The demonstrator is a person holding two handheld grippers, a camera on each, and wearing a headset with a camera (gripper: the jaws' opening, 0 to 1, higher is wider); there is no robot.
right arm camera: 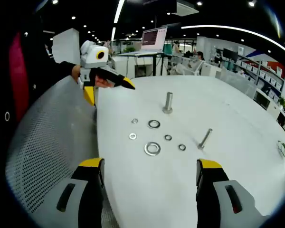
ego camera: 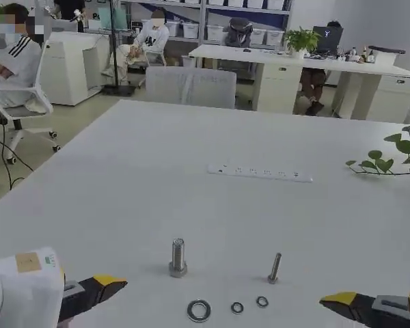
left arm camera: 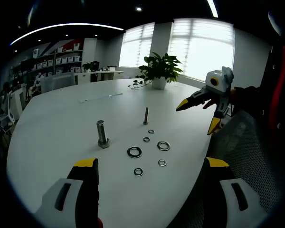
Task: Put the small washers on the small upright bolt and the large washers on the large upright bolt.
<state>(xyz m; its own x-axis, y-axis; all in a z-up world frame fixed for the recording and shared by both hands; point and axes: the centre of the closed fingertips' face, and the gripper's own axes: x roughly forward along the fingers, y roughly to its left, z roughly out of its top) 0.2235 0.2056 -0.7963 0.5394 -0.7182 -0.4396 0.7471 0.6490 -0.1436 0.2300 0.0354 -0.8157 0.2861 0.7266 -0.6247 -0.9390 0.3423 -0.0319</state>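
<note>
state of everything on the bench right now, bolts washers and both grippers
large bolt, upright on its head, no washer on it
small bolt, upright, no washer on it
large washers, two, lying flat and loose on the table
small washers, four, lying flat and loose on the table
left gripper, open, empty
right gripper, open, empty
</note>
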